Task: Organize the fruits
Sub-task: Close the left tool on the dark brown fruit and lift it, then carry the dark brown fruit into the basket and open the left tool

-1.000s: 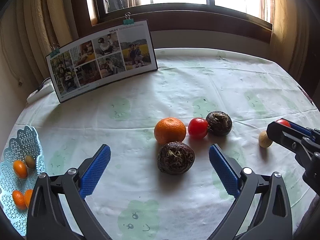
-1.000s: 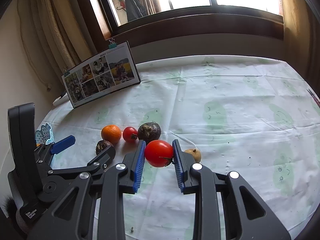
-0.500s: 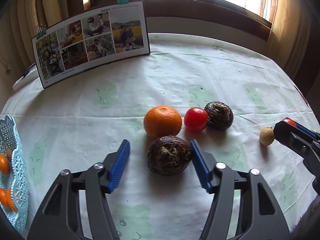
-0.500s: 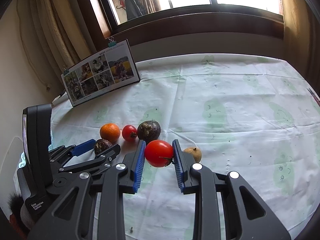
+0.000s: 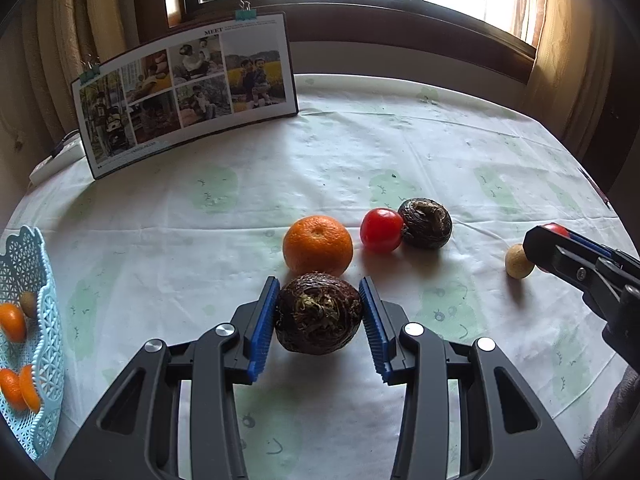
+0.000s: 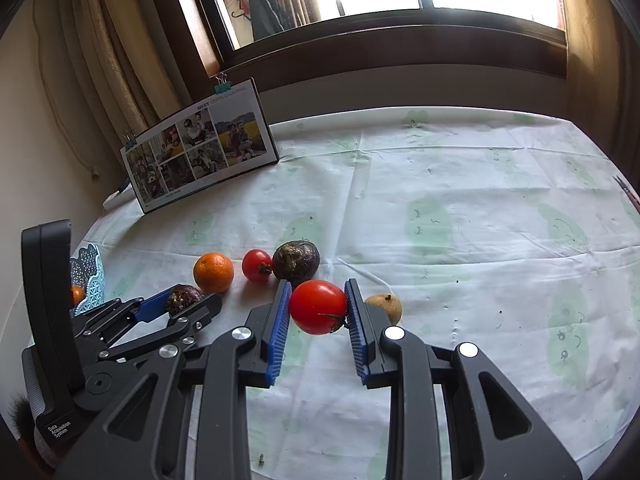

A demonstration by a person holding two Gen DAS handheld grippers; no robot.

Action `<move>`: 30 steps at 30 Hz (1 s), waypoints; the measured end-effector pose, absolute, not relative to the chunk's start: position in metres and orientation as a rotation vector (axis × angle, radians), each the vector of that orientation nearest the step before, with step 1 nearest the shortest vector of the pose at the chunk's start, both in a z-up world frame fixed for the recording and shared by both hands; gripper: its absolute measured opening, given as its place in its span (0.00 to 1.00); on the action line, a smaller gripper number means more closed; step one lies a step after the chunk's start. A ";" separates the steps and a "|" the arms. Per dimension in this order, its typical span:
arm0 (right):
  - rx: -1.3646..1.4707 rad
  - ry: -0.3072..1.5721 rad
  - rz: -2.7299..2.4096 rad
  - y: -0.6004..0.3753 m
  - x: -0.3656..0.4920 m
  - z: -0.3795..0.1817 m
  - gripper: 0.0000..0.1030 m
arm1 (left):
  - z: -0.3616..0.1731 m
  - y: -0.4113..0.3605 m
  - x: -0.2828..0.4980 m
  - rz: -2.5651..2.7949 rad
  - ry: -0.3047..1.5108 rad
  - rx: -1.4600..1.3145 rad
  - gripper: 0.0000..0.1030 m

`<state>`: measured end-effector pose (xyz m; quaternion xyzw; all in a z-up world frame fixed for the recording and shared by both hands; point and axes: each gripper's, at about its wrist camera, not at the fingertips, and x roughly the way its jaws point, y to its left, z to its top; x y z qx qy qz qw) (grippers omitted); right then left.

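My left gripper (image 5: 319,312) is shut on a dark, wrinkled brown fruit (image 5: 318,313), both blue pads against its sides, just in front of an orange (image 5: 318,245). Behind it on the tablecloth lie a red tomato (image 5: 381,230) and a second dark brown fruit (image 5: 427,223). My right gripper (image 6: 317,307) is shut on another red tomato (image 6: 318,306). A small tan fruit (image 6: 384,307) lies just right of it on the cloth. The left gripper (image 6: 180,307) with its dark fruit (image 6: 183,299) shows at the left of the right wrist view.
A light blue lattice basket (image 5: 38,288) holding small orange fruits (image 5: 12,322) stands at the table's left edge. A photo board (image 5: 188,92) leans upright at the back left. Window and curtains lie behind the round table (image 5: 400,152).
My left gripper moved forward around the dark brown fruit and closed on it. The right gripper kept holding its tomato, nearly still.
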<state>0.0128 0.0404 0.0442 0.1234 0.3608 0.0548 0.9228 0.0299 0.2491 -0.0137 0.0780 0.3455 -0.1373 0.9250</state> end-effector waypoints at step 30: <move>0.220 0.764 0.128 0.054 0.013 0.034 0.27 | 0.034 0.363 -0.007 0.011 0.530 0.015 0.41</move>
